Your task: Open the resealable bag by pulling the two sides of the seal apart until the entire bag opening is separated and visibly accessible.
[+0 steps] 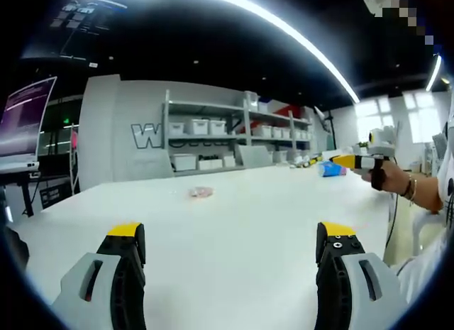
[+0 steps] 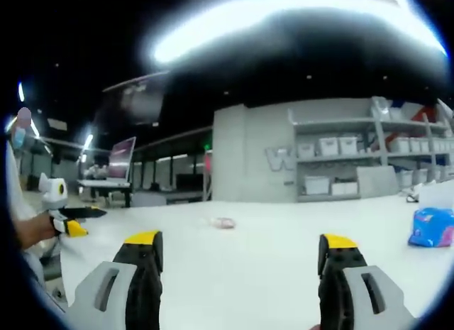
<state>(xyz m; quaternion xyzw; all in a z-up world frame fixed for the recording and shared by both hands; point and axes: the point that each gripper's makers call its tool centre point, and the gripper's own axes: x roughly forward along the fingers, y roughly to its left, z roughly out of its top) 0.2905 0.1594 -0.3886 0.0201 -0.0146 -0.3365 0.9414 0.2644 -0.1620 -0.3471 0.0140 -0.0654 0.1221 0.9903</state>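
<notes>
The left claw has two grey moulded jaws with black inner faces and yellow tips; each grey shell carries a dark slanted slot, and small screws show on the black face of its right-hand jaw. The right claw is built alike: grey shells with slots, black inner faces, yellow caps. Seen from the left gripper view, the right claw has a yellow and black nose under a white housing, gripped by a hand whose wrist wears a thin bracelet. The person's sleeve is white.
</notes>
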